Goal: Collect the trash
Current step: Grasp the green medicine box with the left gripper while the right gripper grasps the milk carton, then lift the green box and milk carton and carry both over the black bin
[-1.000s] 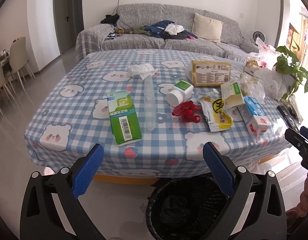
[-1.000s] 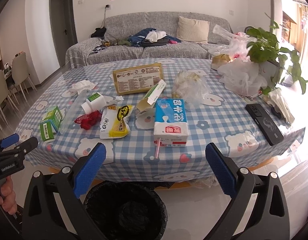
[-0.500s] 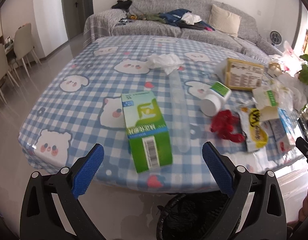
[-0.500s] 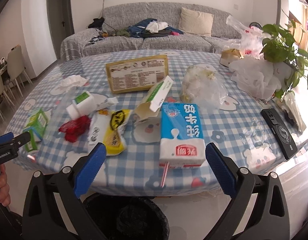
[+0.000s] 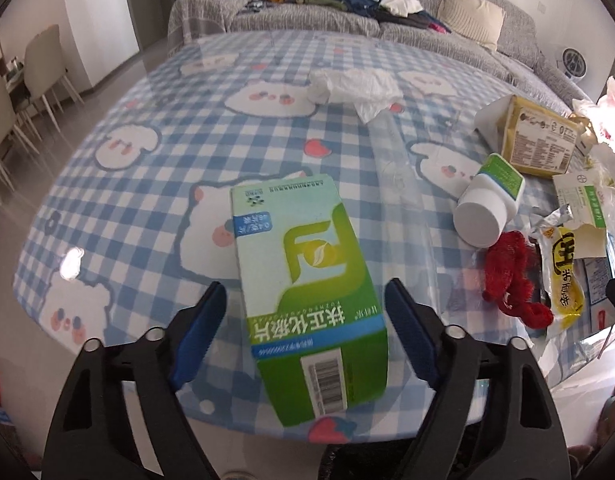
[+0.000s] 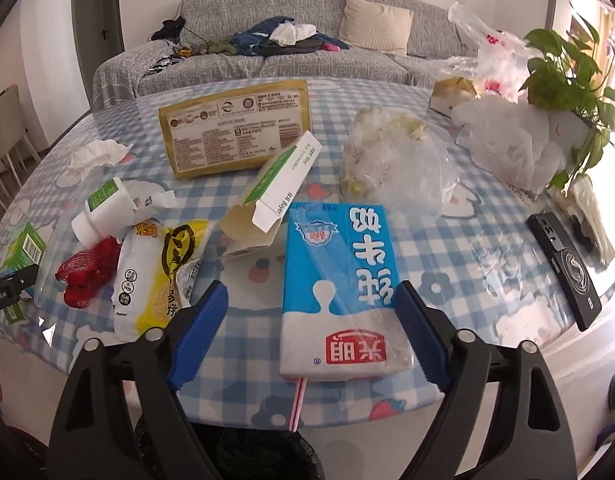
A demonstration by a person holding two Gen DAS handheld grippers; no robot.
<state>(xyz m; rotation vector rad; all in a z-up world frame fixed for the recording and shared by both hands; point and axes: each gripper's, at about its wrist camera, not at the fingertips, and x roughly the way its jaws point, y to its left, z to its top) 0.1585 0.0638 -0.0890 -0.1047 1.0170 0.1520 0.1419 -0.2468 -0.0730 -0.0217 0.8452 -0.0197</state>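
In the left wrist view a green and white medicine box lies flat near the table's front edge. My left gripper straddles its near end, jaws closing, with the blue pads beside the box's sides and not visibly pressing. In the right wrist view a blue and white milk carton with a straw lies between the fingers of my right gripper. Its jaws are closing too, with a gap left at the left pad. A black-lined trash bin stands below the table edge.
On the checked tablecloth lie a white pill bottle, red netting, a yellow snack wrapper, a crumpled tissue, an open small carton, a tan packet and a plastic bag. A phone and a plant are at the right.
Both grippers have come forward and down to the table edge and their jaws have narrowed. The green box and the milk carton now lie between the fingers.
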